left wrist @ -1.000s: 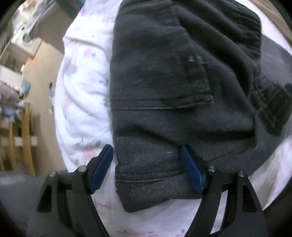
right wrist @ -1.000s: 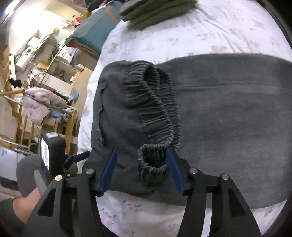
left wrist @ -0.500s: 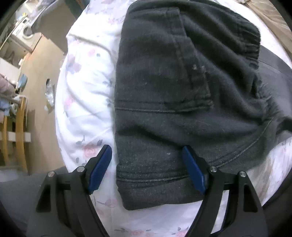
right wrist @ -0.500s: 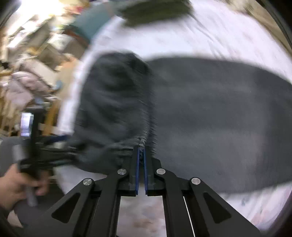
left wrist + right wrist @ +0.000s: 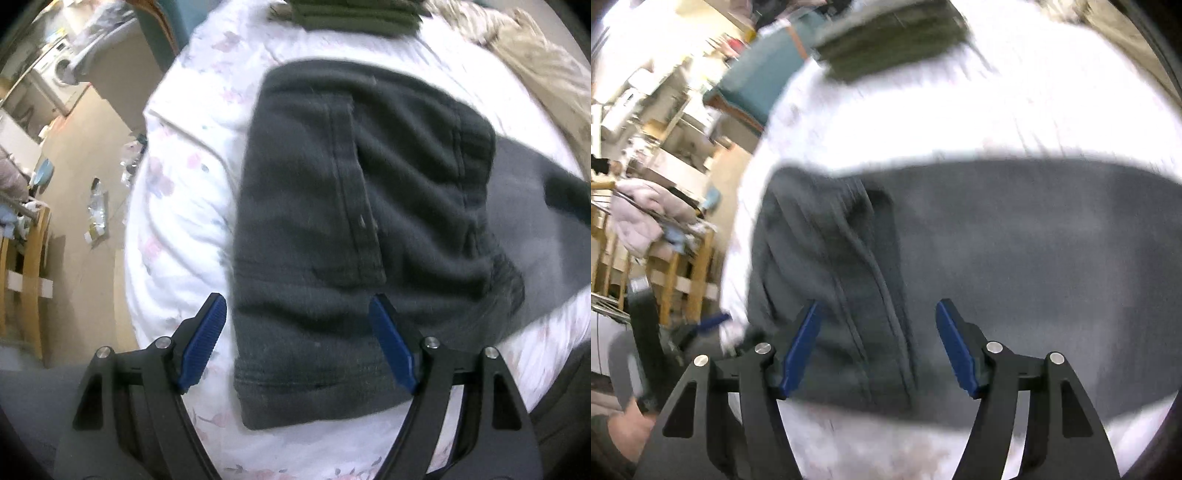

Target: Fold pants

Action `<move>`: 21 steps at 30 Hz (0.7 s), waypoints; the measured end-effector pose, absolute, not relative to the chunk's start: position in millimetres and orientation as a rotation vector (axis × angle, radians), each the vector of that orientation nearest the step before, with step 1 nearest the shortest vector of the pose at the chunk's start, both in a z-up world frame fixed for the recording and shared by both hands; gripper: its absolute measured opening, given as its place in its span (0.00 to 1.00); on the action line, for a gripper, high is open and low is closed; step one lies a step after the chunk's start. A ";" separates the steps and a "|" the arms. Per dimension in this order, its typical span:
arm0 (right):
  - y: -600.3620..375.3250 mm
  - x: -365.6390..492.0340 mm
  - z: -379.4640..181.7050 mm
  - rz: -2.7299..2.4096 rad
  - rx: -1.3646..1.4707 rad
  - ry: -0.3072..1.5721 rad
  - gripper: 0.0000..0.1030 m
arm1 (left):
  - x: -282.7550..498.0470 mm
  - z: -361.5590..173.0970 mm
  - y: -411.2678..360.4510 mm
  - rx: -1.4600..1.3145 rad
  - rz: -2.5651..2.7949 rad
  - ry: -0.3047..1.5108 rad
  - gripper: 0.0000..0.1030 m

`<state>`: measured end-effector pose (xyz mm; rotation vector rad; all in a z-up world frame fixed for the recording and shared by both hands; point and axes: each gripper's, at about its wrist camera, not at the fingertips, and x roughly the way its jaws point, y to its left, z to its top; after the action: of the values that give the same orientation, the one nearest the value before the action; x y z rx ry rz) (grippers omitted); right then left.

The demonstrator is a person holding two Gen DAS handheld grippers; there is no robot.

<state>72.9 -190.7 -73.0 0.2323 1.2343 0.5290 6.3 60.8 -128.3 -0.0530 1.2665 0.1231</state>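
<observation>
Dark grey pants (image 5: pixel 332 229) lie on a white floral bed sheet (image 5: pixel 177 206), with their upper part folded over onto the legs. My left gripper (image 5: pixel 299 343) is open above the near folded edge, holding nothing. In the blurred right wrist view the pants (image 5: pixel 997 266) stretch to the right, with the folded part and its waistband ridge at the left. My right gripper (image 5: pixel 879 343) is open over that ridge, holding nothing. The left gripper's blue tip (image 5: pixel 713 321) shows at the left edge of the bed.
Folded olive-green garments (image 5: pixel 354 18) lie at the far side of the bed, also in the right wrist view (image 5: pixel 894 40). A beige cloth (image 5: pixel 546 74) lies at the far right. Wooden furniture (image 5: pixel 26 266) and floor clutter stand left of the bed.
My right gripper, shut on the waistband half a second ago, has opened and let it go. The waistband now lies flatter. My left gripper has pulled back a little and stays open.
</observation>
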 end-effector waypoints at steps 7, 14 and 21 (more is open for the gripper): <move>-134.6 143.1 -110.4 0.625 0.266 1.229 0.23 | 18.8 -116.1 97.2 -0.158 0.217 1.212 0.75; -142.5 183.5 -149.6 0.493 0.306 1.276 0.23 | 21.1 -117.1 113.3 -0.206 0.253 1.212 0.75; -157.7 174.5 -129.1 0.460 0.272 1.253 0.54 | 49.8 -109.8 129.0 -0.322 0.218 1.260 0.75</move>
<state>174.5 -157.7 -129.1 0.2724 1.2526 0.4602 49.8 129.0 -109.8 -0.3217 1.2596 0.2184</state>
